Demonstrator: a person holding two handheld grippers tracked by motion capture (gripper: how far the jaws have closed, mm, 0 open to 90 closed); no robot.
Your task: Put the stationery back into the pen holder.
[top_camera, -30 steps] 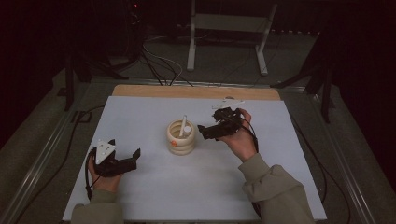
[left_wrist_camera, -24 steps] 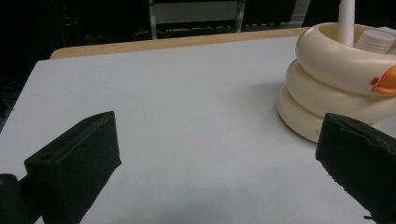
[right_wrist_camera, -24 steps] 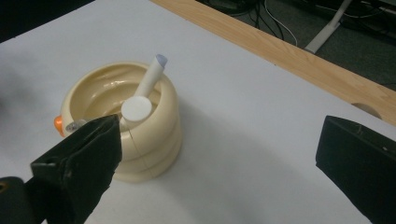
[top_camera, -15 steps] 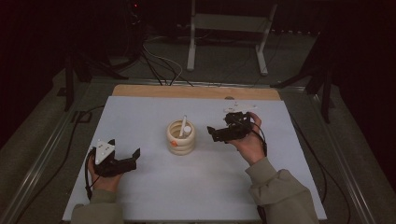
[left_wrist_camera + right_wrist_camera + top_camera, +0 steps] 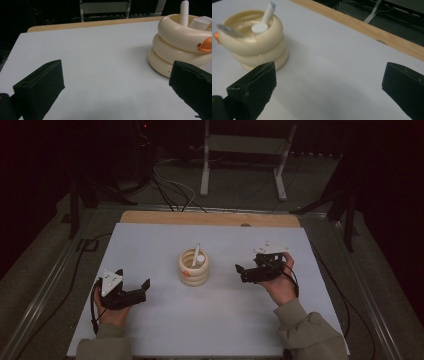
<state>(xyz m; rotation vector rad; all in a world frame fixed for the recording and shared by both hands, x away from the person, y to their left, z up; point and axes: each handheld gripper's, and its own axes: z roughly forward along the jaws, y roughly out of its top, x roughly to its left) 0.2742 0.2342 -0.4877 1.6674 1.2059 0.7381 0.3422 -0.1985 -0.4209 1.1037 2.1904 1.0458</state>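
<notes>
A cream ringed holder (image 5: 194,267) with an orange beak-like tab stands at the middle of the white table top (image 5: 160,245); white tubes stand inside it (image 5: 267,13). My left gripper (image 5: 142,288) rests open on the table at the front left, apart from the holder (image 5: 180,47). My right gripper (image 5: 241,271) hovers open to the right of the holder (image 5: 254,42), its jaws wide apart with nothing between them. A hand holds each gripper.
A wooden strip (image 5: 210,218) runs along the table's far edge. Behind it stand a white metal frame (image 5: 245,155) and cables (image 5: 170,190) on the dark floor. Metal rails (image 5: 45,290) flank the table.
My right gripper has drawn back to the right, away from the holder, and lowered a little. The left gripper has not moved.
</notes>
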